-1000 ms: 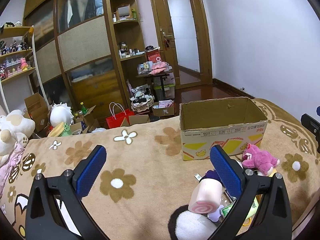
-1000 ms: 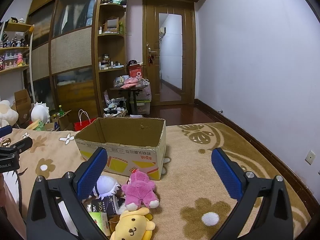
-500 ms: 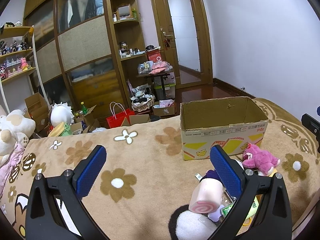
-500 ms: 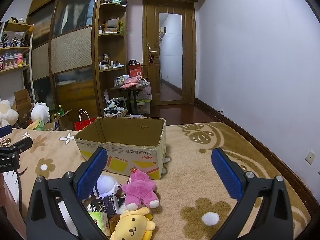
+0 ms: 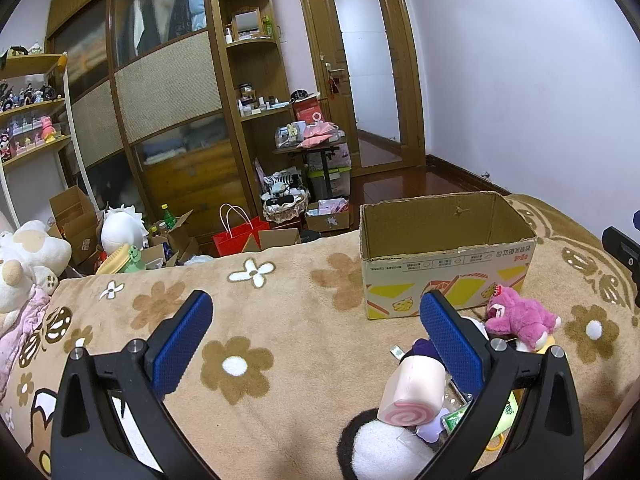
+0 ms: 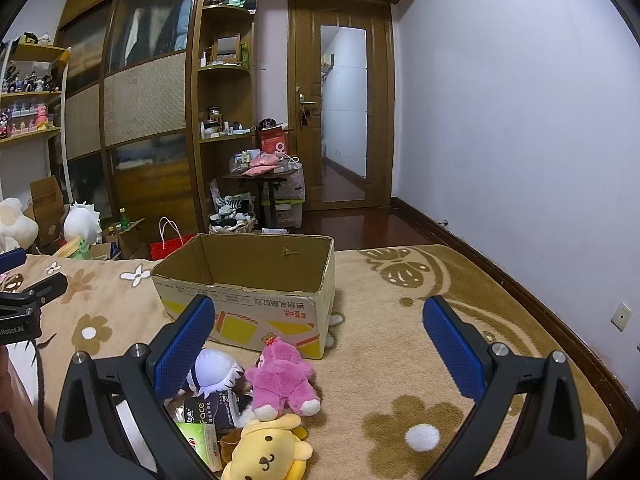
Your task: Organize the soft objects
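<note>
Pink bear point(image 6: 282, 380) lying on the flowered blanket point(image 6: 380, 360) just in front of an open cardboard box point(image 6: 256, 292), yellow dog toy point(image 6: 266, 452) beside it, left gripper point(image 5: 316, 344) spread wide, right gripper point(image 6: 316, 346) wide, both holding nothing

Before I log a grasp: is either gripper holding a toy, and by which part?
Nothing is held; the left gripper and the right gripper have open, empty jaws.

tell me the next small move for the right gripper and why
Probably lower the open right gripper toward the pink plush bear, which lies in front of the cardboard box. Both grippers hold nothing, the box looks empty, and the bear sits on top of the toy pile, nearest between the fingers.
</note>
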Motion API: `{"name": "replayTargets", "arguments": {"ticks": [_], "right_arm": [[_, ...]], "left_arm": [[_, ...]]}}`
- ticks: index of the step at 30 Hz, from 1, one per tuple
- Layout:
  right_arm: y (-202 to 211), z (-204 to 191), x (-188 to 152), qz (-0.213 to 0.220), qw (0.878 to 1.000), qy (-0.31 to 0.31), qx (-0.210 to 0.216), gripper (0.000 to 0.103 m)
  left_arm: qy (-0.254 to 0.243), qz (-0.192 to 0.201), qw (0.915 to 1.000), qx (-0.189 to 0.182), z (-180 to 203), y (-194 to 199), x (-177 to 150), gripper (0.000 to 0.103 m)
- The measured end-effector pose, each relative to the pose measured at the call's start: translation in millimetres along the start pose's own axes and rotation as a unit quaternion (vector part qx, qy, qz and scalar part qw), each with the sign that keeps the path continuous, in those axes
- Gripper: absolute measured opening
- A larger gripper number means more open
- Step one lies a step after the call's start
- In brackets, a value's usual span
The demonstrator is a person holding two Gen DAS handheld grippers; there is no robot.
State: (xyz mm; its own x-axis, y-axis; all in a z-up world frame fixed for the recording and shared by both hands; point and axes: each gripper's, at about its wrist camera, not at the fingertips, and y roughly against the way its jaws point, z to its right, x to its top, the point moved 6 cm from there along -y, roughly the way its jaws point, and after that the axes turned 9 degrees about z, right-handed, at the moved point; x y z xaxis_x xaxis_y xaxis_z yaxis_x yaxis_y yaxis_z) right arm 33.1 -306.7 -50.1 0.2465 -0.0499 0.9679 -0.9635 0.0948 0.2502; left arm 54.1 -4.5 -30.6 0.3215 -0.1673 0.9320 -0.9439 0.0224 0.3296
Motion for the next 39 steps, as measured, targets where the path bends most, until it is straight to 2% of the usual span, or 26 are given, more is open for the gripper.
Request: {"name": "replayTargets", "arguments": {"ticks": [39], "right_arm": [[1.6, -2.4, -0.4, -0.002, 1.000, 0.002, 0.000, 0.103]], "left_arm": [[-0.002, -0.002, 1.0000, 0.000, 0.4, -0.5, -0.3, 0.102]]}}
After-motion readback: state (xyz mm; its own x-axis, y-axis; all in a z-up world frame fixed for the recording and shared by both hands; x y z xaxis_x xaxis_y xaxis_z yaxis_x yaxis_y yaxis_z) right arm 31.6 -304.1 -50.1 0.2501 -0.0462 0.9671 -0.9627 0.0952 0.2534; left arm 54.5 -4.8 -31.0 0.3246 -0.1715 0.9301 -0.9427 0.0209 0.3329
